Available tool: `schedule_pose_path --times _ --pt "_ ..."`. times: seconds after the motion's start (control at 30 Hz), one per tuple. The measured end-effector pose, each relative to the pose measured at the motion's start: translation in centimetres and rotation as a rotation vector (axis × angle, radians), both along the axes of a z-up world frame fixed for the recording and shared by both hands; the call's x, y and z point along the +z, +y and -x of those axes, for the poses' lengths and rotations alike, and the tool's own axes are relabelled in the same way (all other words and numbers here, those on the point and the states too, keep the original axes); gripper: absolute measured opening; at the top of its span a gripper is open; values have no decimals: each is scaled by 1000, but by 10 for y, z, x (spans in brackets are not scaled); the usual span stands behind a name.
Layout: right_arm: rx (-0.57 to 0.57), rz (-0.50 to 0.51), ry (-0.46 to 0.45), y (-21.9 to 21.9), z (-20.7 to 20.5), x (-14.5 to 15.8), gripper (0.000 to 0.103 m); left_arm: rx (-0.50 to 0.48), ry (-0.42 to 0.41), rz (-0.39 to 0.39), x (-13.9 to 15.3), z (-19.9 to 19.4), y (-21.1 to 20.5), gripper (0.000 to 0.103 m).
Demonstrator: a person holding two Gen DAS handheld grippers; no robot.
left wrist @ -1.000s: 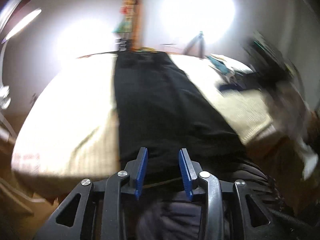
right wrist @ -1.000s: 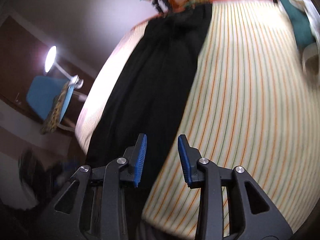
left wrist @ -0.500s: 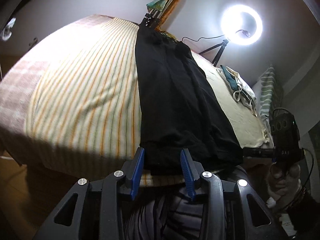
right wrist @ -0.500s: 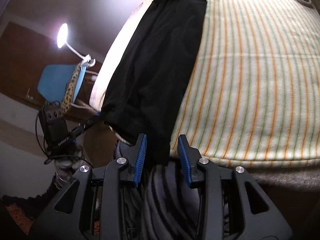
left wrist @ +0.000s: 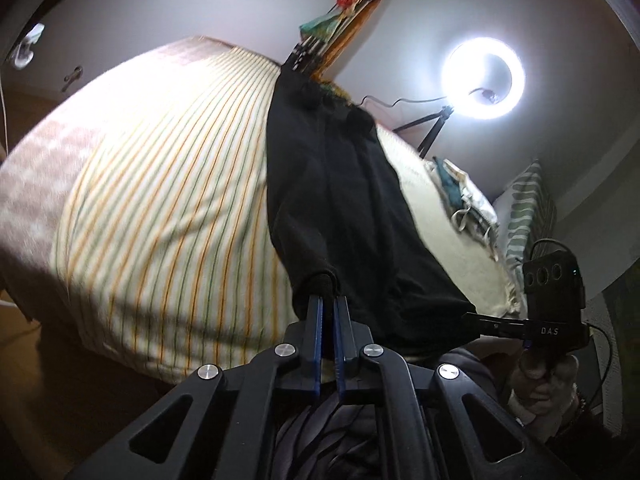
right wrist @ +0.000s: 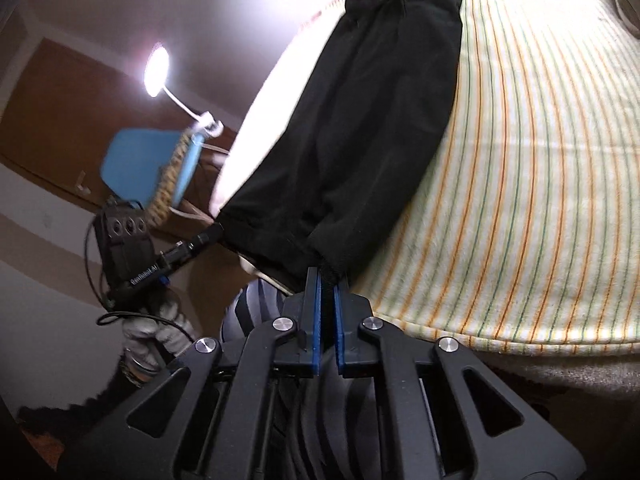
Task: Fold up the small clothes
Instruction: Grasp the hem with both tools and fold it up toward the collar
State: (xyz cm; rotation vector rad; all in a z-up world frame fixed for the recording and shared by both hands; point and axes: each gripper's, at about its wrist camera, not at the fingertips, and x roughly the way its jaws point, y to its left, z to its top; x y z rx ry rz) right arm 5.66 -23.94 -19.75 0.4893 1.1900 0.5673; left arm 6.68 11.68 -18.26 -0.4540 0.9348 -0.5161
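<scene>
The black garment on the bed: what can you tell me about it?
The black garment is a long, narrow piece of soft, matte cloth, lying stretched lengthwise across the striped bedsheet, with gentle creases down its length. Its far end looks bunched near the bed's far edge. The near hem hangs at the front edge of the bed, and each near corner is pinched: the left gripper has just closed on one, the right gripper on the other. What kind of garment it is cannot be told.
</scene>
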Motion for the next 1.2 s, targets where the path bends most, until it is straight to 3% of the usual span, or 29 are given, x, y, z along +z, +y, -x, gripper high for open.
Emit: schedule_pose_path --times 0.23,0.5,0.87,1.2 --pt "-44 -31 -36 -15 -1 21 6 -14 -49 6 28 -9 5 1" --pt "-79 -73 -21 -26 -7 24 6 -53 -21 22 28 -27 -3 1" --pt "-142 -49 -26 -39 -88 33 6 -62 -34 -22 38 -112 -18 1" --pt "-192 21 34 -47 -162 8 6 -52 11 -90 9 -191 -32 1"
